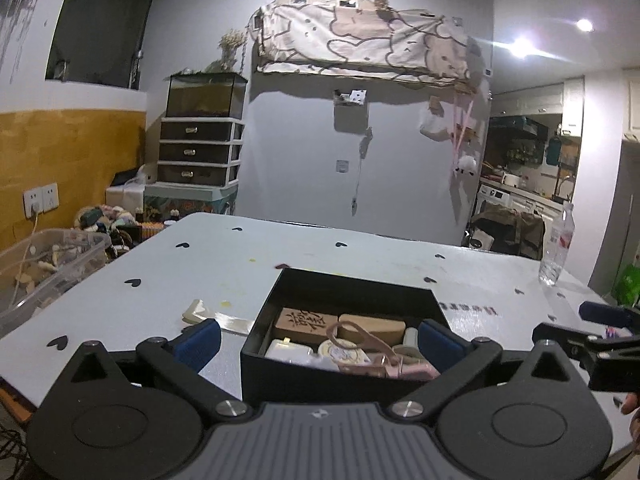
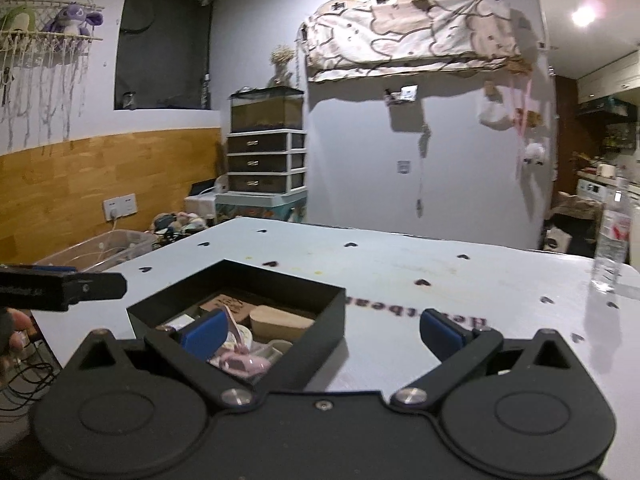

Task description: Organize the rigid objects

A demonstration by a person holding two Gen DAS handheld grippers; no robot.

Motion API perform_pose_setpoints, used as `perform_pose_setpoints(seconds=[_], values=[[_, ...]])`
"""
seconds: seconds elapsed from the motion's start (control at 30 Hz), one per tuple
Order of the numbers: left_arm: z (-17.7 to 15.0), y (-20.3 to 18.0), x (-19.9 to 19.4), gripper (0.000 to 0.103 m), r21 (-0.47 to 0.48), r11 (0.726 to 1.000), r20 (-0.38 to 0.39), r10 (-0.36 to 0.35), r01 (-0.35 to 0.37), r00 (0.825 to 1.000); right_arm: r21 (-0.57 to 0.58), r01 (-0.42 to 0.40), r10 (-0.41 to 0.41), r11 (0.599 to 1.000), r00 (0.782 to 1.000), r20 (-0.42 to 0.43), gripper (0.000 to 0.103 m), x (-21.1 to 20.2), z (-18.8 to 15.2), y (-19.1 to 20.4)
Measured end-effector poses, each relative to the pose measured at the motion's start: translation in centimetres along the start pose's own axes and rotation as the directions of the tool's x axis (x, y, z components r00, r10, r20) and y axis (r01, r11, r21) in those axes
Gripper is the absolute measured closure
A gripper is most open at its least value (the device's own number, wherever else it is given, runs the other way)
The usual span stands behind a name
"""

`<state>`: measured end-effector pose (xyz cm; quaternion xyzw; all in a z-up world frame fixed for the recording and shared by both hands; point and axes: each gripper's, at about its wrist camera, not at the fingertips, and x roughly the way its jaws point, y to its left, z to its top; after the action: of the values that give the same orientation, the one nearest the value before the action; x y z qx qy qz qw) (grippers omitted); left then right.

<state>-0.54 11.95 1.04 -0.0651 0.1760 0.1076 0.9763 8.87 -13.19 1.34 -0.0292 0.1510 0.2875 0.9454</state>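
A black open box (image 1: 352, 292) sits on the white table (image 1: 360, 252) and holds wooden blocks (image 1: 306, 322), a round tin, pink scissors (image 1: 372, 344) and small white items. A cream flat piece (image 1: 216, 314) lies on the table left of the box. My left gripper (image 1: 318, 342) is open and empty, its fingers wide apart in front of the box. In the right wrist view the box (image 2: 248, 308) is at the left; my right gripper (image 2: 320, 330) is open and empty, its left finger over the box's near corner.
A clear water bottle (image 1: 557, 246) stands near the table's far right edge, also in the right wrist view (image 2: 612, 248). A clear plastic bin (image 1: 44, 264) sits off the table's left. A drawer unit (image 1: 198, 152) stands by the back wall.
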Motion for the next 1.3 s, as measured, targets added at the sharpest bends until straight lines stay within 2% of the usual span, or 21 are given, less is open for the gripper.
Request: perform_pose_setpoints(seconds=[0.2,0.53,1.3], values=[[-1.3,-1.0,-1.9,0.0,0.036,0.999,0.035,0.025,-0.027,0.999,0.003,0.046,-0.046,0.999,0.998,0.03,0.0,-2.3,-1.1,0.1],[-2.5,-1.6,-3.1,0.0,0.05,0.998,0.033,-0.029,0.027,0.999,0.044,0.128,-0.13,0.991,0.99,0.053,0.0,-4.5,-2.3,0.1],[-2.8,-1.9,-3.4,0.0,0.065,0.998,0.036,-0.01,0.008,0.999,0.064,0.156,-0.16,0.986,0.985,0.064,0.0,-5.7,-2.7,-0.1]])
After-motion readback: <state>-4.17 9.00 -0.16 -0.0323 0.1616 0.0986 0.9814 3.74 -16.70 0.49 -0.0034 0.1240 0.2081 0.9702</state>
